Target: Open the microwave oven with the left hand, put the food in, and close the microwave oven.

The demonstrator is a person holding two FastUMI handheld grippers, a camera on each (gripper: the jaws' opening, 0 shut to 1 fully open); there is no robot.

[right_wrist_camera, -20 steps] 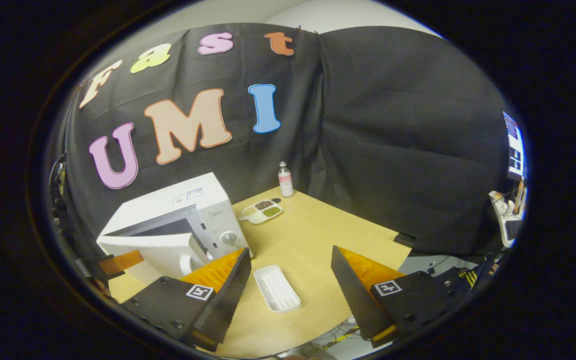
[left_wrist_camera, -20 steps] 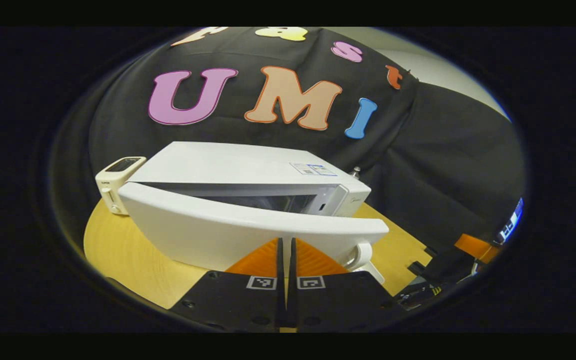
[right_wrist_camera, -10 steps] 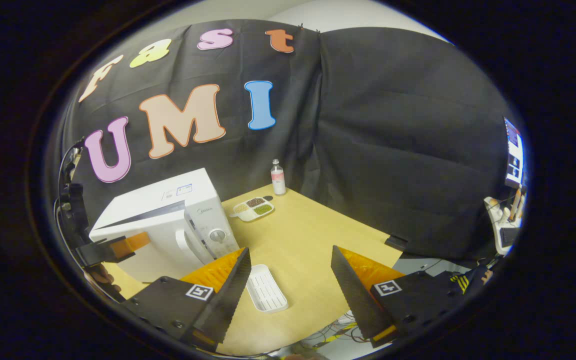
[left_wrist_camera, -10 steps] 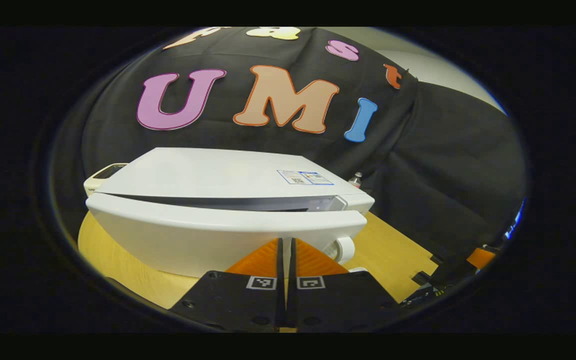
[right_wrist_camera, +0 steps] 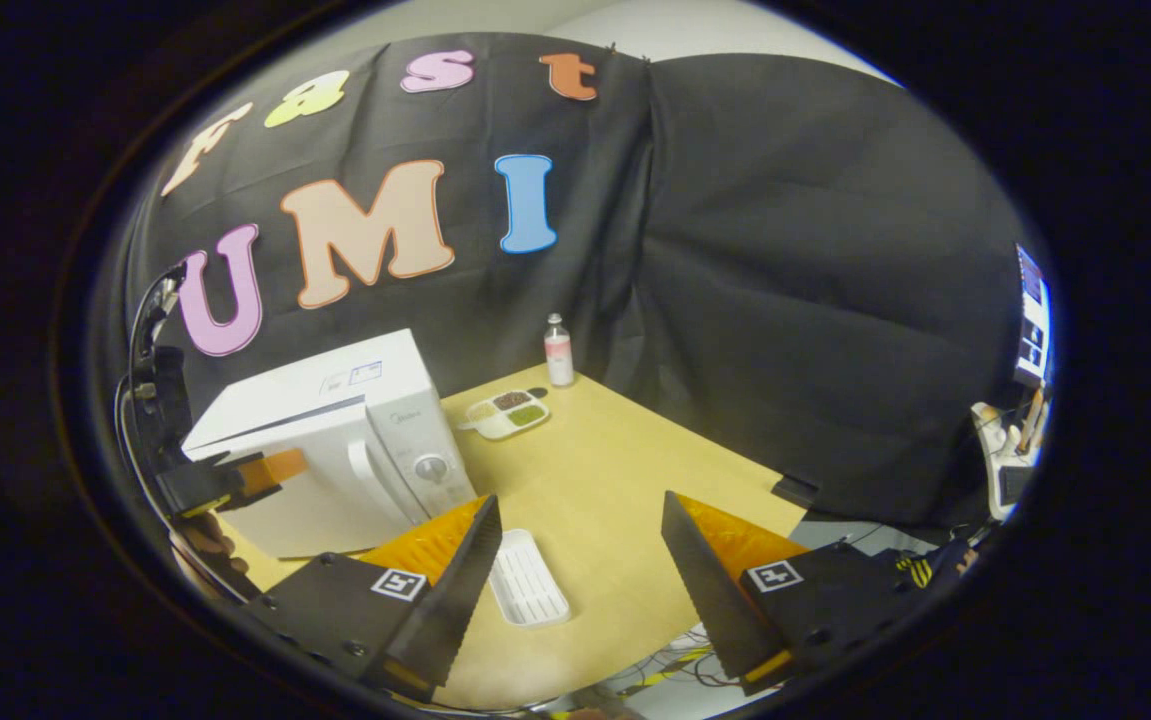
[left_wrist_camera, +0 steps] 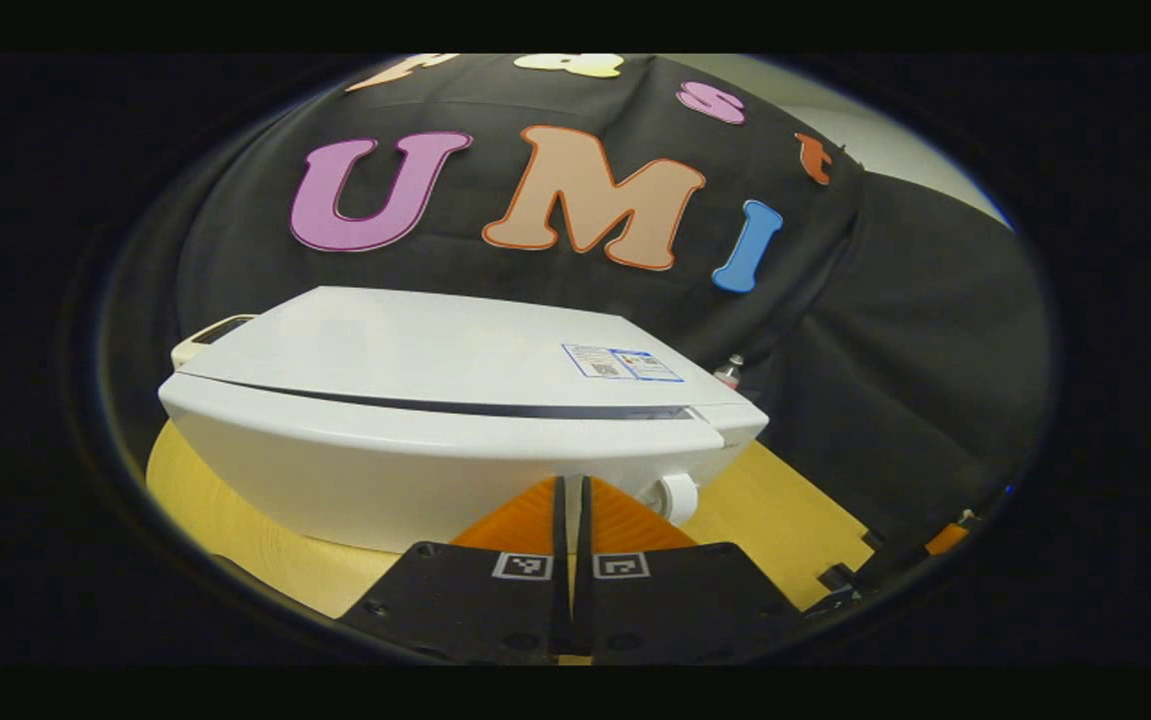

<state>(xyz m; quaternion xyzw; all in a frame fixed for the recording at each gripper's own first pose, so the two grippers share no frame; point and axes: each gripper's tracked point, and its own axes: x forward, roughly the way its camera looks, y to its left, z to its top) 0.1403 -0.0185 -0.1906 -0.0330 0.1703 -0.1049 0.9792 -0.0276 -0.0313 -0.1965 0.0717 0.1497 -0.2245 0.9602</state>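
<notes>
My left gripper (left_wrist_camera: 570,490) has its fingers pressed together, tips against the white door (left_wrist_camera: 385,480) of the microwave oven (left_wrist_camera: 455,350), which sits flush with the body. My right gripper (right_wrist_camera: 580,545) is spread wide over the wooden table (right_wrist_camera: 615,470); an empty white tray (right_wrist_camera: 527,578) lies just beside its left finger.
</notes>
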